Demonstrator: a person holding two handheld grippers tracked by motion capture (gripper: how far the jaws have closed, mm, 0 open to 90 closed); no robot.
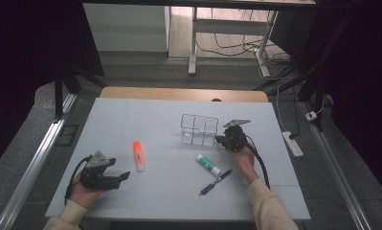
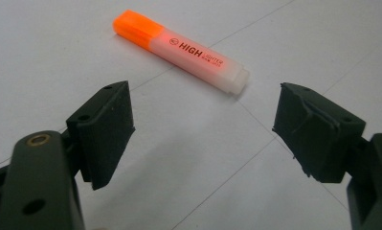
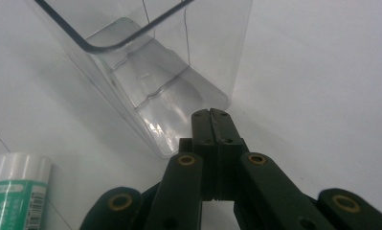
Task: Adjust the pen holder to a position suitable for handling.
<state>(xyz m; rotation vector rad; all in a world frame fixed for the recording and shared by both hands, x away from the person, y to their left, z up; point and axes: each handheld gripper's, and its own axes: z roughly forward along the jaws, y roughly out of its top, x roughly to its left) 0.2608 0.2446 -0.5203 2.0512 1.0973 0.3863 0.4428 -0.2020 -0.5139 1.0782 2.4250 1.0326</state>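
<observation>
Clear organizer [image 1: 198, 130] on pale tabletop [image 1: 131, 115]

Orange-capped highlighter [image 2: 181, 51] reads "HIGH" in dark print, with smaller "LIGHTER" beside it. Glue stick [image 3: 17, 191] label has print too small to read.

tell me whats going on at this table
A person sits at a table with a gripper in each hand. The right gripper has its jaws shut with nothing between them, tips at the base of a clear divided organizer. The left gripper is open and points at an orange highlighter lying just ahead. A glue stick and a blue pen lie on the table near the right hand.
</observation>
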